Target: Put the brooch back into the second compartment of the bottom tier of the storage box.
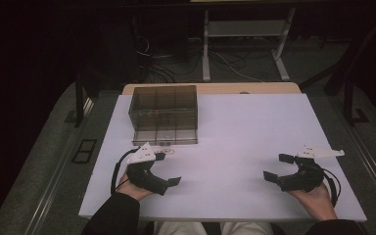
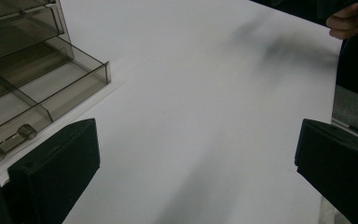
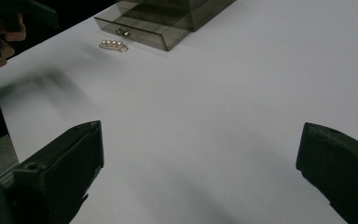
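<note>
High view: left gripper [image 1: 169,169] and right gripper [image 1: 275,167] are held wide open, empty, lower frame. Right gripper view: pearl clip [image 3: 113,45] lies upper left beside the pulled-out drawer [image 3: 135,31]; approach seems pending, picking it up likely next

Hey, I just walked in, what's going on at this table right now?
A person sits at a white table holding a claw in each hand. Both the left claw and the right claw are open and hold nothing. A smoky clear drawer box stands at the far left, its bottom drawer pulled out a little. A small pearl clip lies on the table just in front of that drawer, close to the left claw. Nothing is gripped yet.
</note>
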Motion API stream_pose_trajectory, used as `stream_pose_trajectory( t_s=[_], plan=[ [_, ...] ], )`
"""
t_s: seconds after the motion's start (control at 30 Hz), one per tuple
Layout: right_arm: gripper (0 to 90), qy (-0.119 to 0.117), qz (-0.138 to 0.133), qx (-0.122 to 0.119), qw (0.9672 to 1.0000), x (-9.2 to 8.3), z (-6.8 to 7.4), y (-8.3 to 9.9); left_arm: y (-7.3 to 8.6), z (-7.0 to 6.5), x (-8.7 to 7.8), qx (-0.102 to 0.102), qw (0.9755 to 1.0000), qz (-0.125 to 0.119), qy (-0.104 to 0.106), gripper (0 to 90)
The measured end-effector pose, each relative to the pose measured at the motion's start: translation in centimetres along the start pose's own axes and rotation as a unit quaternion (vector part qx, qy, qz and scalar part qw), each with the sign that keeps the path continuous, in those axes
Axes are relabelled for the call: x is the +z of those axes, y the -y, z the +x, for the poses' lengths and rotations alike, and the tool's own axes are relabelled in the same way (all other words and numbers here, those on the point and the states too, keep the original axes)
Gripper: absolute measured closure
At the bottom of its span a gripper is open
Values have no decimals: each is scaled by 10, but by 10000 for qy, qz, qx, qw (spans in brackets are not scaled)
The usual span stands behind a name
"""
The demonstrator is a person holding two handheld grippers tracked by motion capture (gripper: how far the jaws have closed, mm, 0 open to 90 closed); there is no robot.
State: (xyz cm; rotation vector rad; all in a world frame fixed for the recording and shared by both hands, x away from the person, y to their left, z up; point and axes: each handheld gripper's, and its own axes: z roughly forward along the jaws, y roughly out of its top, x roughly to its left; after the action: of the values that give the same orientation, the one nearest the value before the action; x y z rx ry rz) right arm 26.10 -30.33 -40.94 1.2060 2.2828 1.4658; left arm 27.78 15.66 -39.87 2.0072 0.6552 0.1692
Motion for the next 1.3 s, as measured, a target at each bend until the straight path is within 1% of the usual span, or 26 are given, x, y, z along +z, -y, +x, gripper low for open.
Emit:
stream_pose_trajectory(
  t_s=[0.3, 0.5, 0.83, 1.17, 1.2, 1.3],
  plan=[
    [4, 6, 13, -19, 10000, 0, 0, 0, -6, 7, -2, 1, 9999, 149, -50, 0],
    [4, 10, 12, -16, 10000, 0, 0, 0, -11, 12, -3, 46, 9997, 242, -64, 0],
    [4, 6, 13, -30, 10000, 0, 0, 0, -19, 19, -4, 60, 9995, 318, -64, 0],
    [4, 5, 30, -26, 10000, 0, 0, 1, -28, 28, -5, 160, 9989, 442, -65, 0],
    [4, 5, 37, -30, 10000, 0, 0, 1, -29, 28, -5, 146, 9990, 422, -68, 0],
    [4, 11, 32, -27, 10000, 0, 0, 1, -33, 32, -5, 206, 9985, 508, -79, 0]
  ],
)
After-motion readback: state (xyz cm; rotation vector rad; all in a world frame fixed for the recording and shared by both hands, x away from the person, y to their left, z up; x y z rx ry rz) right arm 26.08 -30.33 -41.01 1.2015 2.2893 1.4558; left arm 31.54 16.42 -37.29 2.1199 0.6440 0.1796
